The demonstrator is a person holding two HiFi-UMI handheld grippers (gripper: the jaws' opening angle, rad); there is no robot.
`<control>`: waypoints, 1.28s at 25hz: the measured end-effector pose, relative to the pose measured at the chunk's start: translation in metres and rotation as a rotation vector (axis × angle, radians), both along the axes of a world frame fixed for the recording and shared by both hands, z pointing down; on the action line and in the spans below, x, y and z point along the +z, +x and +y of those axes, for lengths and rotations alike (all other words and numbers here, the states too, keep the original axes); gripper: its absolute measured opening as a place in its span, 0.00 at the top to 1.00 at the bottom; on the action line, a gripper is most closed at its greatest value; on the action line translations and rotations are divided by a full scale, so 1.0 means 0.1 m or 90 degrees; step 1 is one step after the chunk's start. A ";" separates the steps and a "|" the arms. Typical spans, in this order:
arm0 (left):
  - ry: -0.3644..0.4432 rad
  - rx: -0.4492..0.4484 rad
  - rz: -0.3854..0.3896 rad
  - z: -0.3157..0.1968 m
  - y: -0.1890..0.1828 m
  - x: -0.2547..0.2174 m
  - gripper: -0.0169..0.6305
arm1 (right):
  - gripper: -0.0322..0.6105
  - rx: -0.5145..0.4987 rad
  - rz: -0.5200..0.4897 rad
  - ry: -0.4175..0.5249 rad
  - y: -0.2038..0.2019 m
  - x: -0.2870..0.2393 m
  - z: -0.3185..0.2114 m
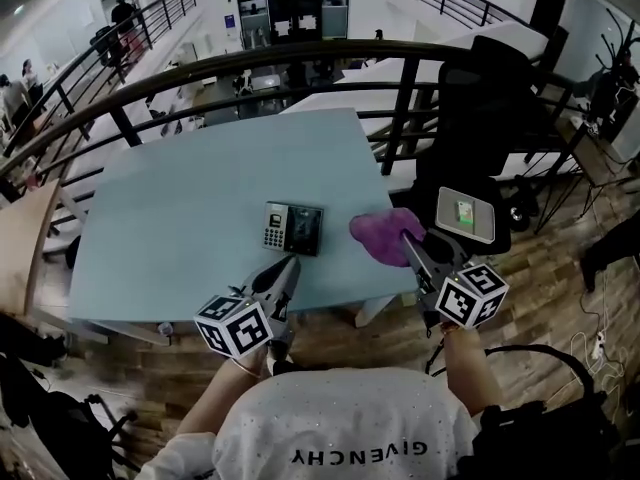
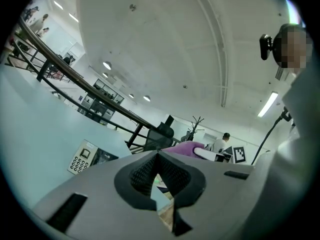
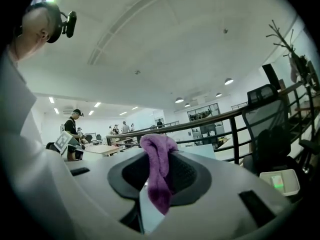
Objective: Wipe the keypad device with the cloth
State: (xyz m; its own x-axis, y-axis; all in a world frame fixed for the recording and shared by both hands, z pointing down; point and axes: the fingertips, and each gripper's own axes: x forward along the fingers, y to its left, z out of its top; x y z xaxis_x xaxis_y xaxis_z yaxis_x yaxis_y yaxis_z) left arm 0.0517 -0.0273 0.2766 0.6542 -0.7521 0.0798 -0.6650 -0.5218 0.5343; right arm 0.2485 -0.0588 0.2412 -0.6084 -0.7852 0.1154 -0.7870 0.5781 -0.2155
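- Head view: both grippers reach forward over the near edge of the pale blue table (image 1: 180,198); the left gripper (image 1: 291,261) points at the keypad device (image 1: 292,227), its tip just short of it; the right gripper (image 1: 406,238) holds the purple cloth (image 1: 383,232), which lies on the table just to the right of the device, apart from it; a dark railing (image 1: 300,60) curves behind the table, with a black chair (image 1: 490,98) and wooden floor (image 1: 560,268) on the right.
- Left gripper view: the jaws are pressed together with nothing between them; the device lies flat on the table to the left.
- Right gripper view: the jaws pinch a fold of the cloth, which droops down between them; the railing and an open office lie beyond.
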 end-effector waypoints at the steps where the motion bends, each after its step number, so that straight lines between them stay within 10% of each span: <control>1: -0.005 0.005 -0.003 0.07 0.08 0.02 0.99 | 0.80 -0.001 0.002 0.003 0.07 0.00 0.06; 32: 0.027 -0.086 -0.024 0.75 0.07 -0.19 0.99 | 0.82 -0.039 0.001 0.021 0.37 -0.10 0.59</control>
State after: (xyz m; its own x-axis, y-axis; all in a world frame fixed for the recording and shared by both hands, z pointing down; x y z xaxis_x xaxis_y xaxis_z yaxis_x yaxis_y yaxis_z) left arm 0.0592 0.0478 0.2577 0.5443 -0.8360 0.0689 -0.7498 -0.4481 0.4869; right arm 0.2852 -0.0003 0.2309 -0.6548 -0.7503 0.0911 -0.7506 0.6316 -0.1940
